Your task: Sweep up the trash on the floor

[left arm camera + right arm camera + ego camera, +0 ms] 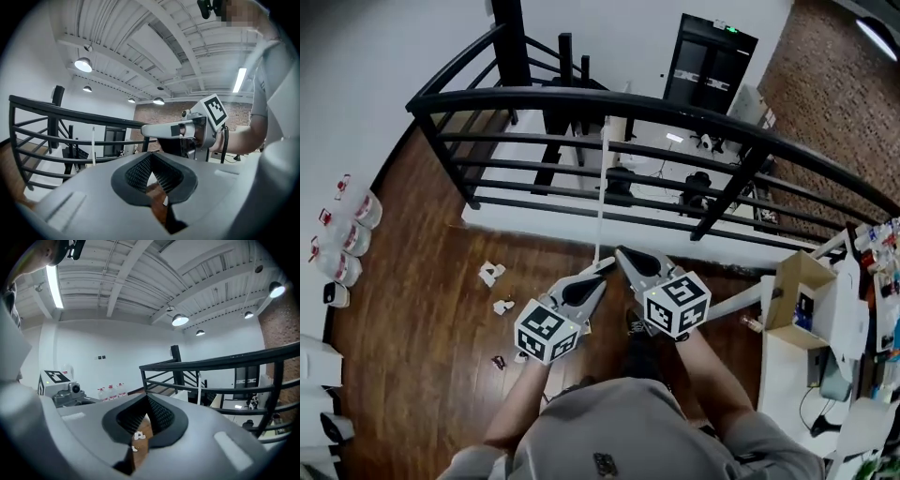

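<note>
White crumpled paper scraps (491,273) (503,306) and a small dark bit (498,362) lie on the wooden floor, left of the grippers. In the right gripper view, paper scraps (138,436) show below the jaws. A white broom-like pole (602,187) leans upright against the black railing (609,101), just beyond both gripper tips. My left gripper (602,268) is shut and holds nothing. My right gripper (623,254) is close beside it, also shut and holding nothing. In the left gripper view, the jaws (150,172) meet, and the right gripper (187,129) shows ahead to the right.
Several water jugs (345,234) stand along the left wall. A white table (787,375) with a cardboard box (799,298) is at the right. Past the railing lies a lower level with a black cabinet (708,61).
</note>
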`<state>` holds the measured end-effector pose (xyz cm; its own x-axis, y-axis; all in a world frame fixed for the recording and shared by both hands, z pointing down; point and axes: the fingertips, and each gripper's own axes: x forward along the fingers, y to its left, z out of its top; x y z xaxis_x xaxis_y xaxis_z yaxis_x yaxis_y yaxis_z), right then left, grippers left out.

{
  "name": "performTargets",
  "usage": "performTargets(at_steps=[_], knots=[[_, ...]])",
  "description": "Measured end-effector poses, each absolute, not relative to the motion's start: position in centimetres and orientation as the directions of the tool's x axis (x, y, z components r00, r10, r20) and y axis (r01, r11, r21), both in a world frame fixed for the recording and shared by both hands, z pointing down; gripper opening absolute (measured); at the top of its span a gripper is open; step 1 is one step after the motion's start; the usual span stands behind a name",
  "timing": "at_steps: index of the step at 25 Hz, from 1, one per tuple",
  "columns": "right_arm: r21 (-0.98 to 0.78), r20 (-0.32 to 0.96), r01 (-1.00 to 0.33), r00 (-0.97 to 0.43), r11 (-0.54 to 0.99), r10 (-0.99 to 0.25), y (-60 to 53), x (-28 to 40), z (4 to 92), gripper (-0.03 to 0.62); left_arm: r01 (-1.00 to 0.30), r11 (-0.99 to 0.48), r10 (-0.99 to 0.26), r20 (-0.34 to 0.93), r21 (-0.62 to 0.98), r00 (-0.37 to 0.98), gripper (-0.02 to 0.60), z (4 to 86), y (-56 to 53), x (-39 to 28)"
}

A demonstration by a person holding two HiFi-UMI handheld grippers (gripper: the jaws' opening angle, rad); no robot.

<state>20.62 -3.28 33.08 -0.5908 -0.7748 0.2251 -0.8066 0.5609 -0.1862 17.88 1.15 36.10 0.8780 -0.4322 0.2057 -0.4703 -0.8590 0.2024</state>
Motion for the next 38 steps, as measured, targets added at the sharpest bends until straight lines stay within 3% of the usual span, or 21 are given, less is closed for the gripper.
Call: performTargets(at_steps=[9, 20, 25, 32, 38], knots=[[-0.181, 0.251, -0.681, -0.729, 0.709, -0.636, -18.3, 24.0, 34.6, 0.0, -0.652, -0.729, -0.614, 0.224, 0.209, 0.757, 0.0, 37.3, -12.7, 21.5], [-0.188, 0.326, -0.654, -0.745, 0.733, -0.581, -36.0, 29.8, 38.4, 0.001, -0.846, -0.484, -0.807, 0.259, 0.224, 0.53, 0.0, 38.9, -27.7, 24.7], [-0.179, 0.388, -0.655, -0.733, 0.734, -0.56, -42.7, 29.0, 43.7, 0.073, -0.861, -0.444, -0.808, 0.305, 0.248, 0.504, 0.003, 42.4, -30.0, 24.1], [-0.131, 0.466, -0.731, -0.642, 0.67, -0.609, -51.7, 28.8, 50.6, 0.249, -0.86, -0.417, -0.804, 0.322, 0.295, 0.5, 0.005, 45.5, -30.5, 23.1], [-0.123, 0.477, -0.723, -0.644, 0.68, -0.599, -55.7, 28.8, 51.7, 0.256, -0.893, -0.331, -0.812, 0.389, 0.305, 0.435, 0.003, 46.6, -30.2, 22.0]])
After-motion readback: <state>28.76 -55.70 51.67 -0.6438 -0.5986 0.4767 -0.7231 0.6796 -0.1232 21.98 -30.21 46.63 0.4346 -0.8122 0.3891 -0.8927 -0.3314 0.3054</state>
